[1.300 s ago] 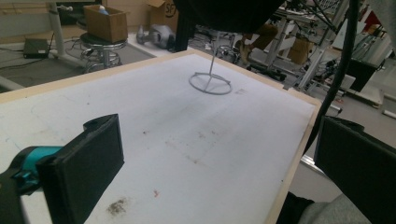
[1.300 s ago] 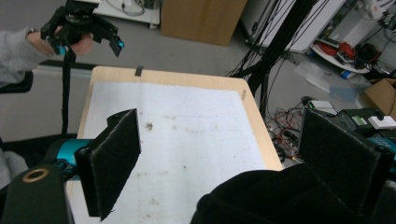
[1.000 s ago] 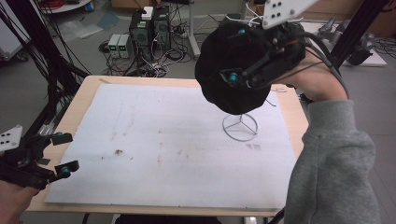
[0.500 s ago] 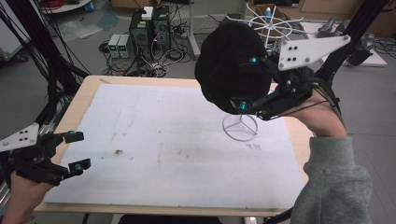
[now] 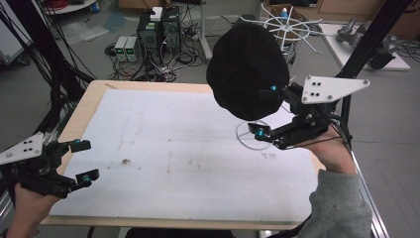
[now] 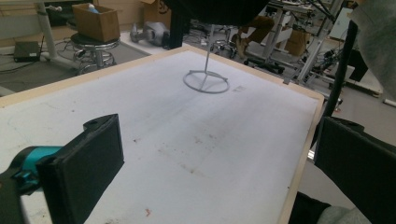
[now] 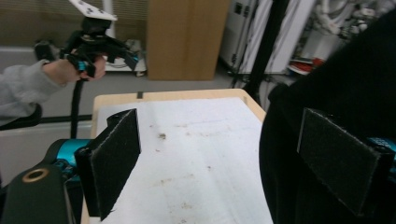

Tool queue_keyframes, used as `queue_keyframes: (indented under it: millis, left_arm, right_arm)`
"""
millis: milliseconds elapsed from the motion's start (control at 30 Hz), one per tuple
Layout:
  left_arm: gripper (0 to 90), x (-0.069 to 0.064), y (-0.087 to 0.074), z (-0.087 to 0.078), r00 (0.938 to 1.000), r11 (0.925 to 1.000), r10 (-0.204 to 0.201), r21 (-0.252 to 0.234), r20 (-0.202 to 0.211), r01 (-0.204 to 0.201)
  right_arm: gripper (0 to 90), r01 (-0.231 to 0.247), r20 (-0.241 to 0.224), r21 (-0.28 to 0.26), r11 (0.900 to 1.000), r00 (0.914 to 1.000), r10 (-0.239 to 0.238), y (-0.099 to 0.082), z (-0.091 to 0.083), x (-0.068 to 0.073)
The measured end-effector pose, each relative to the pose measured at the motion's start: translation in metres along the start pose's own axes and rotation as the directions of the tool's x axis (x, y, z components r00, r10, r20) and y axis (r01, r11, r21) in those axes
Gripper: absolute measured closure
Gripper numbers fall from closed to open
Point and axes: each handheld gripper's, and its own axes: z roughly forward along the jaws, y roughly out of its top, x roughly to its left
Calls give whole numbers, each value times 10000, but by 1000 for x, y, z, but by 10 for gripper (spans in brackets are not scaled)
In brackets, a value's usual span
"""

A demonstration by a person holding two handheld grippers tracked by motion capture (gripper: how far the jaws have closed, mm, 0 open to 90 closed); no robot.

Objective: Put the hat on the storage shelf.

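A black hat (image 5: 246, 67) sits on top of a thin white wire stand, whose ring base (image 5: 242, 134) rests on the white mat. My right gripper (image 5: 264, 111) is open at the hat's right lower edge. One jaw is up against the hat's side and the other is low by the ring base. In the right gripper view the hat (image 7: 336, 88) looms behind the right-hand pad (image 7: 341, 161) of my right gripper (image 7: 229, 158). My left gripper (image 5: 83, 159) is open and holds nothing at the table's left front edge. It (image 6: 224, 172) faces the stand's base (image 6: 205, 81).
The white mat (image 5: 188, 158) covers most of the wooden table (image 5: 94, 94) and carries a few small dark specks. Black frame posts stand at the left and at the right back. Computers, cables and another wire stand lie on the floor behind.
My right gripper has swung from over the hat down to its right side, jaws apart. The hat stays on the stand. My left gripper has shifted slightly.
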Motion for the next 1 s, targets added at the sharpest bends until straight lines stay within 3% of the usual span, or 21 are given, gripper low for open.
queue_keyframes:
  millis: [467,1000]
  left_arm:
    - [18,2,1,-3,10000,9999,-36,-120,-66,36]
    - [18,3,2,-8,9995,9996,-79,-278,-310,70]
  right_arm:
    - [126,-655,1121,-177,9977,9914,671,-55,-5,15]
    - [126,-1112,1568,-847,9902,9799,1235,-94,-16,24]
